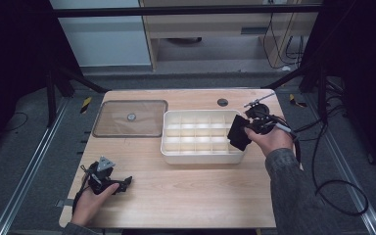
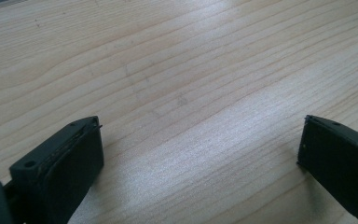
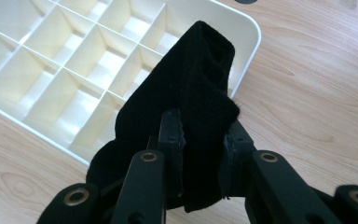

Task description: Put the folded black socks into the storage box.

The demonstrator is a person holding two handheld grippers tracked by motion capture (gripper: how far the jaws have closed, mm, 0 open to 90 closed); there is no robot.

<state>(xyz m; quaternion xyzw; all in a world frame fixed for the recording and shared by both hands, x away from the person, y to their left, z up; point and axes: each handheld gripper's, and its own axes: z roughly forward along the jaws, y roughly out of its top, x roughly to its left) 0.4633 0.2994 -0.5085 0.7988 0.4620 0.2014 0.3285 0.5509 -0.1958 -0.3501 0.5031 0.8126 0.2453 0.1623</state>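
Right gripper view: the right claw (image 3: 204, 140) pinches a soft black knitted cloth, perhaps a sock (image 3: 191, 93), over the cream plastic divided tray (image 3: 249, 32); left claw (image 2: 200, 154) gapes wide above the pale woodgrain table (image 2: 191, 70).

Bare tabletop (image 1: 186, 191) up front — divided tray (image 1: 201, 155) and seemingly flat lid (image 1: 130, 118) beyond.
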